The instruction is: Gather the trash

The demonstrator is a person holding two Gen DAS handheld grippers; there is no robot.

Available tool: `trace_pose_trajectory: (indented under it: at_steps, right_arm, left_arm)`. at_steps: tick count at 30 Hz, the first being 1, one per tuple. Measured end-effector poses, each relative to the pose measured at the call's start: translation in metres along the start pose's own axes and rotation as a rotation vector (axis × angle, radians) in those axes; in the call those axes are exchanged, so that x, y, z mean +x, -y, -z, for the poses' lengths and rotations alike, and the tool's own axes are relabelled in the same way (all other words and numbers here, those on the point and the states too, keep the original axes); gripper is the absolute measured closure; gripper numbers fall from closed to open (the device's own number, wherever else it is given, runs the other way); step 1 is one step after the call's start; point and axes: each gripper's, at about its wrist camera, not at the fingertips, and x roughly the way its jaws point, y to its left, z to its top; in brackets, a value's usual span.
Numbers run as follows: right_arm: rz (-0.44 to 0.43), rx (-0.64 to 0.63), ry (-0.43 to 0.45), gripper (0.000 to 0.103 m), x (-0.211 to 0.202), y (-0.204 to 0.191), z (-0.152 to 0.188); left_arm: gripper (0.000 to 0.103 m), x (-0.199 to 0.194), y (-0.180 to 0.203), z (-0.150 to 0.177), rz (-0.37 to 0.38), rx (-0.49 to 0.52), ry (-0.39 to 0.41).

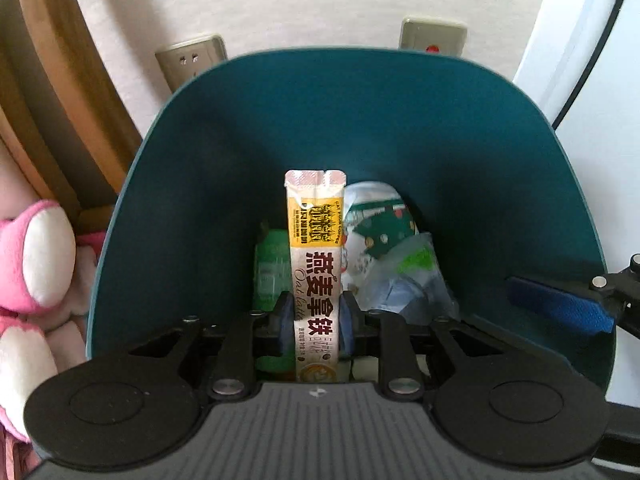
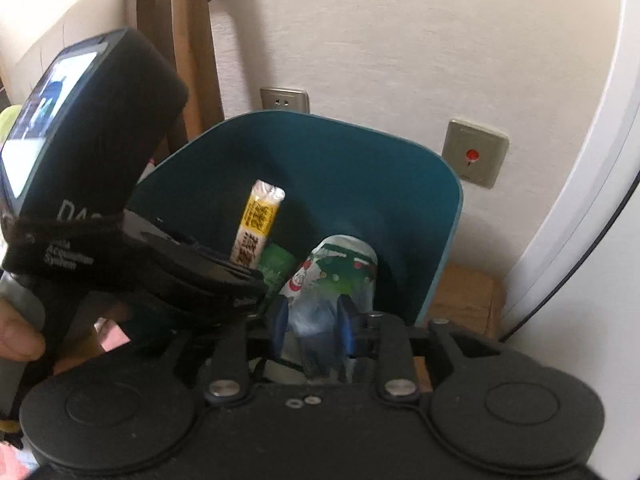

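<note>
White wall behind, two wall plates point(image 1: 192, 60) on it, wood frame point(image 1: 60, 80) at left. Teal bin point(image 1: 360, 120) is sitting against the wall; its floor is hidden under trash and tool bodies.

Left tool point(image 1: 316, 320) is pointing down into the bin, blue pads nearly closed and pressing both sides of a coffee stick packet point(image 1: 316, 240); the packet is standing upright, lower end cut off behind the tool body.

Right tool point(image 2: 312, 322) is also over the bin, pads partly apart around a crumpled clear plastic wrapper point(image 2: 316, 320); blur is making contact hard to read, it looks loose rather than clamped.

In the bin: a green packet point(image 1: 272, 264), mostly covered by the stick, and a white wrapper with green print point(image 1: 380, 224). In the right view the left tool's body is blocking the bin's left side; a hand point(image 2: 16, 336) is cut off at the edge. Pink plush point(image 1: 36, 256) is lying left of the bin.
</note>
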Motion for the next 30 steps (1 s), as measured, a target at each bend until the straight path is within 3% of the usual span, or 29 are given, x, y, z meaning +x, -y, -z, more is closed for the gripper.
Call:
trace_pose_trajectory:
  at_steps: [8,10,12,16,23,25,30]
  right_arm:
    - [-0.061,0.097,0.012,0.058,-0.021,0.015,-0.006]
    - [-0.077,0.104,0.016,0.056,-0.024,0.021,-0.011]
    - [-0.089,0.113,0.020,0.050,-0.025,0.030,-0.016]
    - [-0.127,0.101,0.036,0.046,-0.039,0.040,-0.028]
    - [-0.208,0.113,0.119,0.026,-0.053,0.048,-0.038]
    - [-0.227,0.129,0.127,0.025,-0.053,0.050,-0.039]
    - [-0.174,0.119,0.145,0.018,-0.081,0.043,-0.038]
  left_arm:
    - [0.068,-0.032,0.002,-0.018,0.039,-0.002,0.020]
    - [0.057,-0.043,0.007,-0.021,0.042,0.014,0.034]
    - [0.035,-0.052,0.011,-0.029,0.056,0.018,0.051]
    - [0.035,-0.074,0.015,-0.037,0.040,0.004,0.058]
    - [0.035,-0.112,0.003,-0.039,0.033,-0.034,0.102]
    - [0.035,-0.122,-0.003,-0.036,0.043,-0.035,0.111]
    - [0.035,-0.146,-0.018,-0.022,0.064,-0.043,0.143]
